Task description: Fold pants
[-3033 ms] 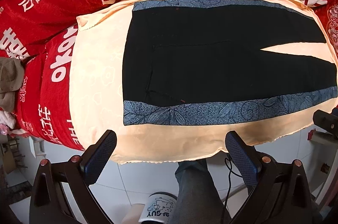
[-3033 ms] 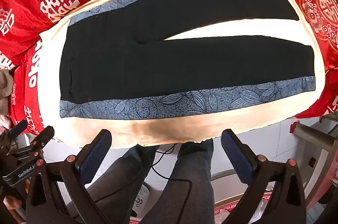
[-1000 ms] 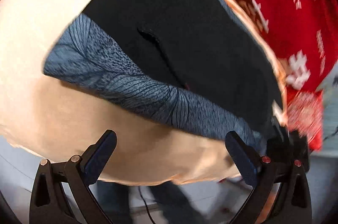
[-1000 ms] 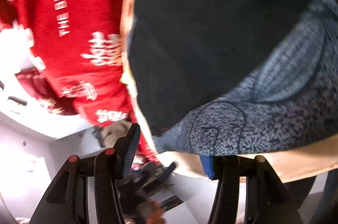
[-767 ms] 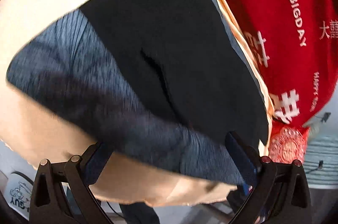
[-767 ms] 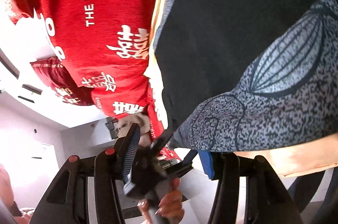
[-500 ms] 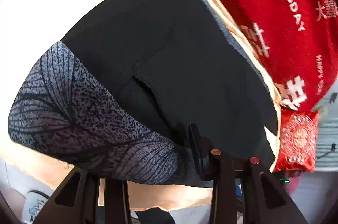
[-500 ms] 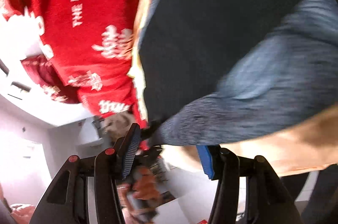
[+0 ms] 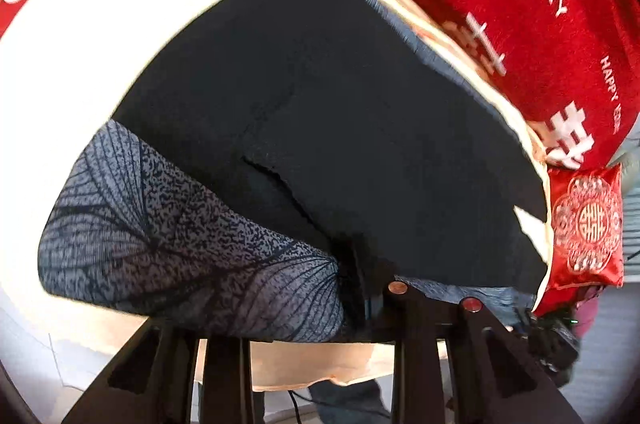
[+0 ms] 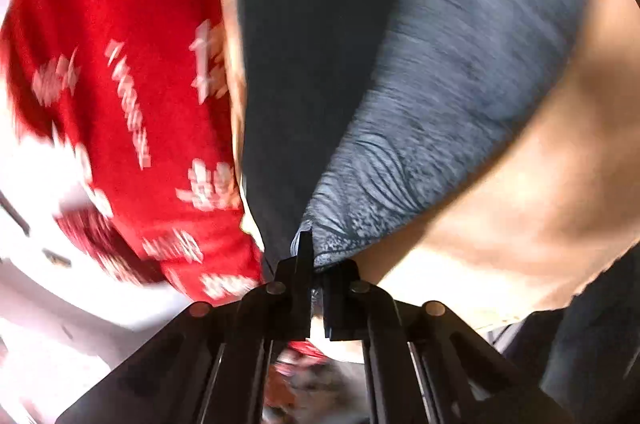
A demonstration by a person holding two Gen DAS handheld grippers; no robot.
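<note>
- Pants (image 9: 328,111), left wrist view: black, with a blue-grey leaf-print side band (image 9: 168,244), spread flat on a cream cloth (image 9: 132,3) that overlies a red cover with white lettering (image 9: 520,3)
- Left gripper (image 9: 360,308): jaws drawn together, clenched on the near edge of the pants where the leaf-print band meets the black fabric; cloth bunches at the bite
- Red cushion with a round white emblem (image 9: 588,224) sits at the far right, just past the end of the cream cloth
- Right wrist view, heavily motion-blurred: right gripper (image 10: 314,264) pinched tight on a corner of the pants (image 10: 312,43), black panel left of the tips, band (image 10: 460,83) to their right
- Cream cloth (image 10: 540,203) lies right of the band; red cover (image 10: 120,63) fills the left
</note>
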